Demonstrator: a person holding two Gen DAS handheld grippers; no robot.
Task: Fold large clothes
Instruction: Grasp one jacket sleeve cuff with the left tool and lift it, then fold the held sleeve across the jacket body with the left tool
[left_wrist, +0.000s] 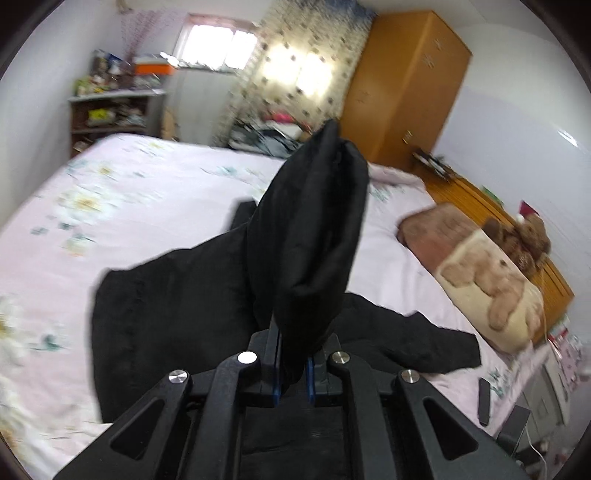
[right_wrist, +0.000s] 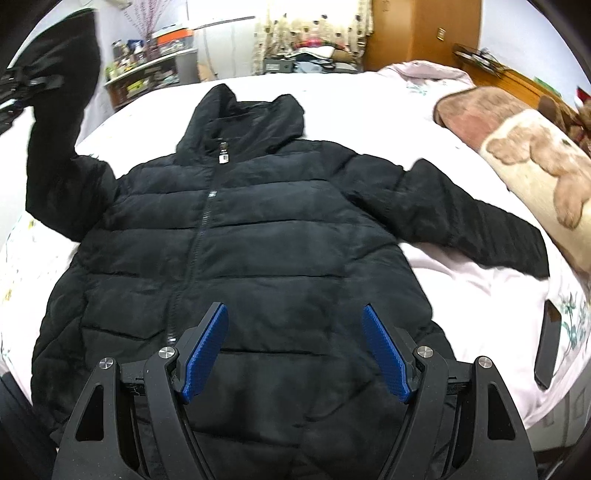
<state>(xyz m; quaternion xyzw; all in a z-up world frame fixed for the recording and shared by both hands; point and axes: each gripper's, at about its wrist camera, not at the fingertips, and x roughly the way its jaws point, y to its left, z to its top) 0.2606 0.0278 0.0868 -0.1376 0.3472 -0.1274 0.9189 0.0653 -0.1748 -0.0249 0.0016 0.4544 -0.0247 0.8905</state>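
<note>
A black hooded puffer jacket (right_wrist: 236, 236) lies face up and zipped on the bed, hood toward the far side. Its right sleeve (right_wrist: 461, 218) lies spread out to the right. My left gripper (left_wrist: 293, 373) is shut on the cuff of the left sleeve (left_wrist: 310, 229) and holds it lifted above the bed; it also shows in the right wrist view (right_wrist: 33, 83) at the upper left, with the raised sleeve (right_wrist: 62, 129) below it. My right gripper (right_wrist: 295, 343) is open and empty, hovering over the jacket's lower front.
The bed sheet (right_wrist: 461, 295) is pale pink with flowers. A bear-print pillow (right_wrist: 532, 155) and a teddy bear (left_wrist: 517, 236) lie at the right. A dark phone (right_wrist: 546, 343) lies near the bed's right edge. A shelf (left_wrist: 114, 110) and wooden wardrobe (left_wrist: 402, 85) stand beyond.
</note>
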